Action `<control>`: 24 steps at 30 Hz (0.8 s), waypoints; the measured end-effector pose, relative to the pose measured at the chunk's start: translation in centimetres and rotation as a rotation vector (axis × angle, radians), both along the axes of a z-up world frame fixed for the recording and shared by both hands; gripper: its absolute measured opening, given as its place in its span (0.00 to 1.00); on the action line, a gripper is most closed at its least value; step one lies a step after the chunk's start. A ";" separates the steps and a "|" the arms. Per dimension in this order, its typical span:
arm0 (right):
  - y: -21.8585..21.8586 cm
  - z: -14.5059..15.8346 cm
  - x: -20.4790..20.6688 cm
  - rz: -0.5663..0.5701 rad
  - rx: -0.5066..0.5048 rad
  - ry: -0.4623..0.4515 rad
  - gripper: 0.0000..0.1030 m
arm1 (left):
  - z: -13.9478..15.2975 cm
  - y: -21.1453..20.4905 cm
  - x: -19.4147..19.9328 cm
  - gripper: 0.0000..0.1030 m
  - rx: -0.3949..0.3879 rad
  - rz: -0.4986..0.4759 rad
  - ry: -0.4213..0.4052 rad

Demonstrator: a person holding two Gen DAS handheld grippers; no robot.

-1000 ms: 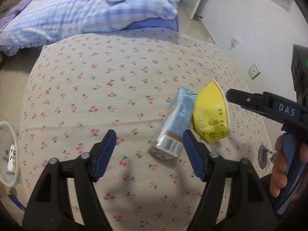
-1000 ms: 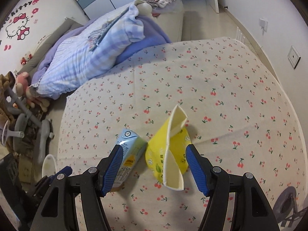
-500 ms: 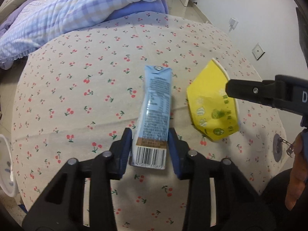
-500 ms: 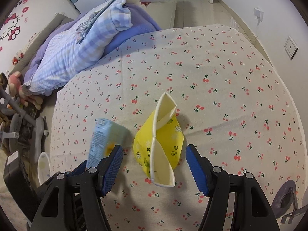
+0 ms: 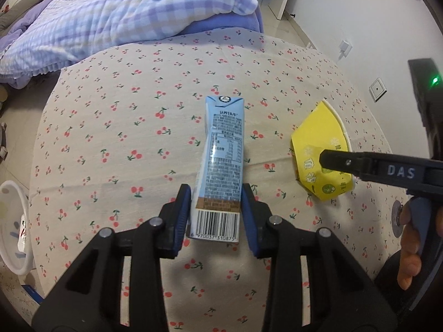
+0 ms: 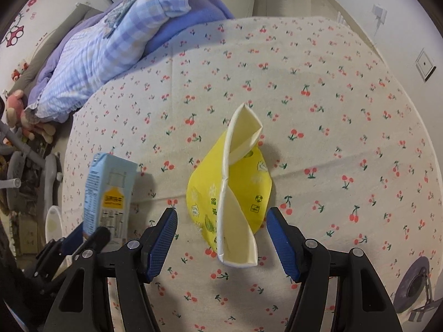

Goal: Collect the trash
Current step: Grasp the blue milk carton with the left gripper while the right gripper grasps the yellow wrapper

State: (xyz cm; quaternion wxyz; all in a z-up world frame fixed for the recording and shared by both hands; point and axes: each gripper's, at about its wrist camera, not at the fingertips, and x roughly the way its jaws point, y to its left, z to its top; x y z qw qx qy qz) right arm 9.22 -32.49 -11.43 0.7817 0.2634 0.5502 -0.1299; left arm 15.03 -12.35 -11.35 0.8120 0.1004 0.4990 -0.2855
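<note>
My left gripper point(image 5: 216, 215) is shut on the base of a light blue drink carton point(image 5: 221, 160) and holds it lifted above the cherry-print table; the carton also shows in the right wrist view point(image 6: 109, 193). A crushed yellow paper cup point(image 6: 235, 191) lies on the cloth, also seen in the left wrist view point(image 5: 318, 152). My right gripper point(image 6: 221, 238) is open with its blue pads on either side of the cup's near end, not touching it.
The round table wears a cherry-print cloth point(image 5: 124, 127). A bed with a blue checked quilt point(image 5: 116, 19) lies beyond it. A white bin point(image 5: 11, 221) stands low at the left, also in the right wrist view point(image 6: 52, 221). A wall point(image 5: 360, 27) is at the right.
My left gripper closed on the blue carton and lifted it off the cloth. My right gripper moved closer around the yellow cup, still open.
</note>
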 end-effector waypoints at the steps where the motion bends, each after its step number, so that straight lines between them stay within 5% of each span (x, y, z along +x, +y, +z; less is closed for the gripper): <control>1: 0.1 -0.2 0.1 0.003 0.007 0.005 0.50 | 0.0 0.3 0.0 0.37 -0.001 0.004 0.002; 2: 0.2 -0.3 0.1 0.007 0.008 0.010 0.29 | 0.0 0.7 0.1 0.37 -0.001 0.009 0.002; 5: 0.5 0.3 0.1 0.018 -0.018 -0.018 0.19 | 0.1 1.8 0.3 0.37 -0.001 0.025 0.003; 24: 4.8 3.8 0.6 0.172 -0.108 -0.204 0.16 | 2.1 11.0 1.6 0.37 -0.072 0.153 -0.004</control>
